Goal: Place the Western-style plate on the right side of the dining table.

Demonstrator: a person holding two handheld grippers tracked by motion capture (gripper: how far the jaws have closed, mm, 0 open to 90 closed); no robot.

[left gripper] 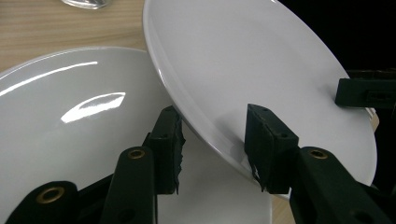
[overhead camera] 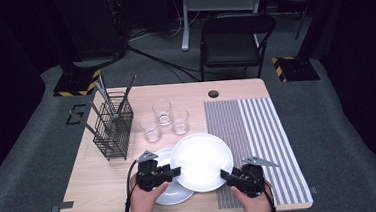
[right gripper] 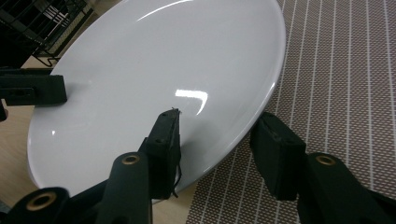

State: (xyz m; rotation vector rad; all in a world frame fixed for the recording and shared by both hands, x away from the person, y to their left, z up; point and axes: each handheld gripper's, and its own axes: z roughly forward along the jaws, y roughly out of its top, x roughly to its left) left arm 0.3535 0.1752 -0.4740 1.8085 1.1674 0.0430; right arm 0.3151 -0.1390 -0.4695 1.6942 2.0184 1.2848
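While both tools straddle opposite rims of the top plate [overhead camera: 200,161], left tool [overhead camera: 173,171] and right tool [overhead camera: 224,174] each with jaws parted around the rim and not clamped, it sits tilted over the lower plate [overhead camera: 174,194] near the desk's [overhead camera: 96,187] front edge, lift seemingly begun, placement outstanding.

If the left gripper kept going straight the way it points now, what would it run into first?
The left gripper already straddles the upper white plate's rim; pushing on, the plate would likely bottom out between its jaws.

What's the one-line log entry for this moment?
left claw: open, astride large plate rim | right claw: open, astride opposite rim | plate overlaps small plate
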